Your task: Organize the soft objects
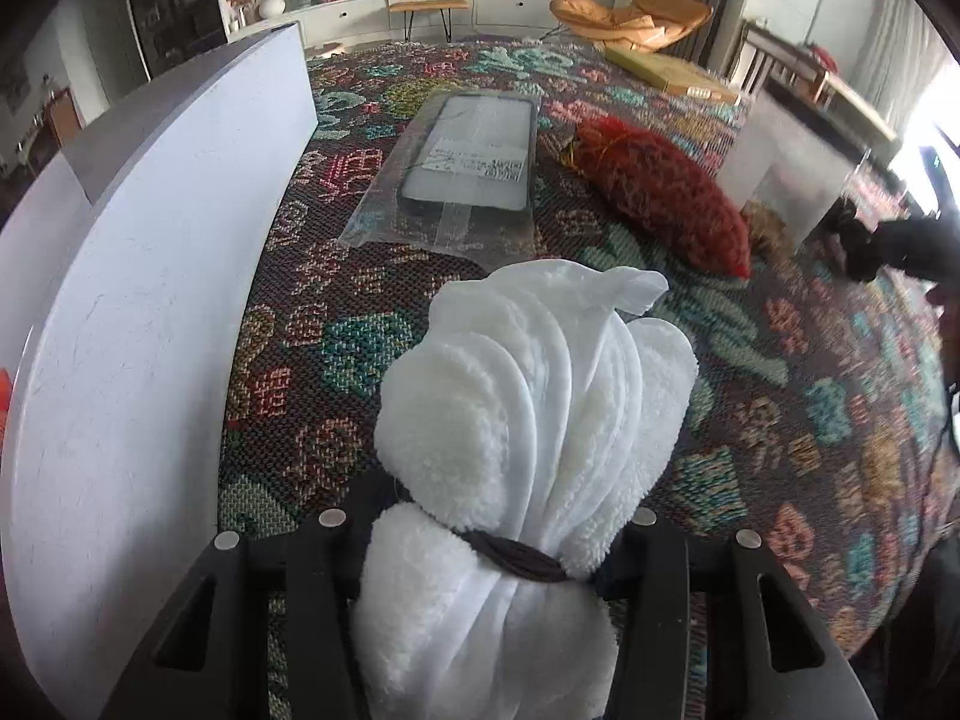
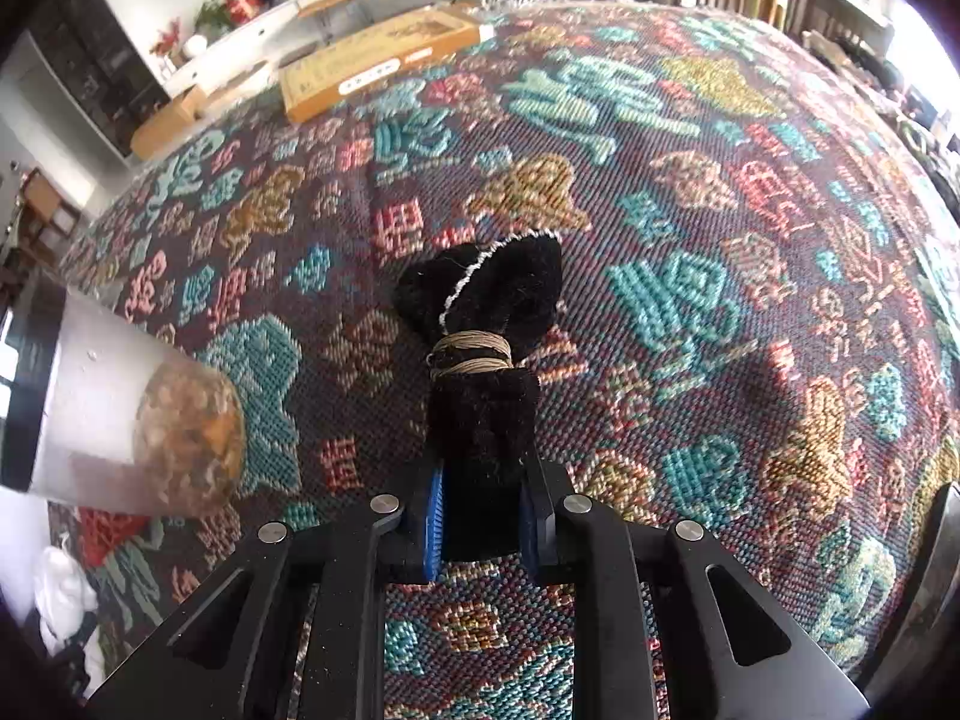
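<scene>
In the left wrist view a white fluffy cloth bundle [image 1: 528, 408], tied with a dark band, sits between the black fingers of my left gripper [image 1: 486, 540], which is shut on it just above the patterned rug [image 1: 780, 420]. In the right wrist view my right gripper [image 2: 480, 516] is shut on the lower end of a black cloth bundle [image 2: 486, 312] tied with tan string; its blue pads [image 2: 433, 516] press on both sides. A red knitted bundle [image 1: 660, 198] lies on the rug further off, with a brownish fuzzy bundle [image 1: 768, 231] behind it.
A white curved panel [image 1: 150, 300] stands along the left. A flat plastic-wrapped black-framed item [image 1: 468, 162] lies on the rug. A clear container [image 2: 120, 408] with brownish fluff inside stands left of the right gripper. A flat cardboard box [image 2: 372, 66] lies at the rug's far edge.
</scene>
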Demonstrator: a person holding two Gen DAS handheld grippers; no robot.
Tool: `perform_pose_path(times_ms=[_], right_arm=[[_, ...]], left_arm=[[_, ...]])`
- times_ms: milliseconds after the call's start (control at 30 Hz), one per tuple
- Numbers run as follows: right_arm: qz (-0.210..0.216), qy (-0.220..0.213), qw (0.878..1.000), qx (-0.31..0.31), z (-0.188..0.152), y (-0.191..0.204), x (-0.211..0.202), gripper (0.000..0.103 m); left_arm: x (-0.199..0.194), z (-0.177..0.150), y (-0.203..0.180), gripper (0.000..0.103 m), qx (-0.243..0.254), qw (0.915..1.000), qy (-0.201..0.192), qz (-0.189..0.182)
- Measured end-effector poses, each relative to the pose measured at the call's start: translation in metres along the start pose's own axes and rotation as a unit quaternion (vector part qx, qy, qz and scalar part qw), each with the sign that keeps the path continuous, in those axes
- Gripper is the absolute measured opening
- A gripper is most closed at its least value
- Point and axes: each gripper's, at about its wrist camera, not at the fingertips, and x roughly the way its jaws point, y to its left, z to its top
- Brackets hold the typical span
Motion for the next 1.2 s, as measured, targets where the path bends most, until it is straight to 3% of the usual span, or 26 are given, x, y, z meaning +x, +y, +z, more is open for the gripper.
perform_pose_path(times_ms=[100,233,333,400,567,600,633,667,700,733,833,933,1000,1067,1200], right_arm=[[-0.038,-0.076,0.995,-0.053,0.007,0.025,-0.051,0.021],[0.001,-0.145,0.981,-0.128,0.003,0.093,-0.135,0.021],[0.079,-0.141,0.966,-0.201,-0.018,0.173,-0.176,0.021],[0.138,-0.129,0.95,-0.249,-0.042,0.234,-0.192,0.021],[0.273,-0.069,0.906,-0.317,-0.114,0.365,-0.206,0.023],[0.295,-0.051,0.897,-0.325,-0.128,0.386,-0.204,0.026],[0.314,-0.036,0.89,-0.329,-0.142,0.399,-0.2,0.03],[0.332,-0.021,0.883,-0.332,-0.153,0.413,-0.196,0.046],[0.347,-0.005,0.876,-0.336,-0.16,0.421,-0.189,0.069],[0.353,0.007,0.873,-0.338,-0.166,0.424,-0.183,0.073],[0.339,-0.007,0.88,-0.333,-0.17,0.405,-0.168,0.073],[0.271,-0.056,0.902,-0.332,-0.163,0.361,-0.151,0.079],[0.215,-0.075,0.918,-0.325,-0.164,0.321,-0.131,0.079],[0.157,-0.062,0.936,-0.309,-0.171,0.275,-0.098,0.079],[0.082,-0.044,0.969,-0.23,-0.17,0.18,-0.054,0.079]], left_arm=[[-0.038,0.002,0.016,0.047,-0.042,0.9976,-0.034,-0.044],[-0.1,0.007,0.045,0.048,-0.077,0.9901,-0.088,-0.078],[-0.139,0.007,0.082,0.048,-0.092,0.9878,-0.12,-0.038],[-0.161,-0.001,0.113,0.049,-0.11,0.9848,-0.134,0.005],[-0.184,-0.035,0.187,0.056,-0.172,0.97,-0.123,0.12],[-0.185,-0.042,0.197,0.067,-0.183,0.9658,-0.117,0.141],[-0.184,-0.05,0.204,0.085,-0.193,0.9624,-0.113,0.155],[-0.183,-0.057,0.21,0.092,-0.203,0.9587,-0.114,0.163],[-0.183,-0.063,0.215,0.098,-0.213,0.955,-0.119,0.168],[-0.183,-0.069,0.217,0.098,-0.222,0.9517,-0.124,0.172],[-0.183,-0.071,0.216,0.098,-0.235,0.9463,-0.138,0.174],[-0.183,-0.064,0.199,0.098,-0.229,0.9483,-0.165,0.145],[-0.182,-0.056,0.171,0.098,-0.205,0.9574,-0.178,0.098],[-0.173,-0.043,0.134,0.098,-0.166,0.969,-0.177,0.046],[-0.133,-0.032,0.049,0.1,-0.068,0.9878,-0.136,-0.033]])
